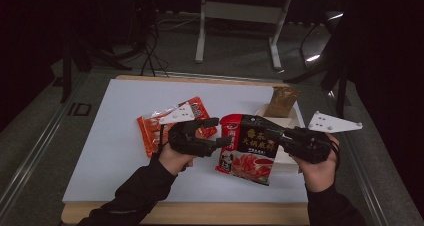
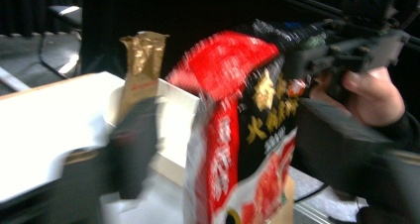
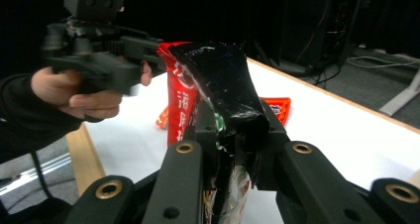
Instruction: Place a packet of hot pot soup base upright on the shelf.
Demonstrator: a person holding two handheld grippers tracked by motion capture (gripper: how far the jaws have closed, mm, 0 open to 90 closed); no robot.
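Right gripper clamps the red-black pouch midair beside the box, left gripper open at its other edge; soft, crinkly, slippery — pinch the seams.

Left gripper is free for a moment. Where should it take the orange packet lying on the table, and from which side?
Take the orange packet by its near-left edge, coming from the person's side, low, with fingers level with the table. It lies flat, so only a thin edge gives purchase, and the left gripper hangs over its right half. A judgement, not certain.
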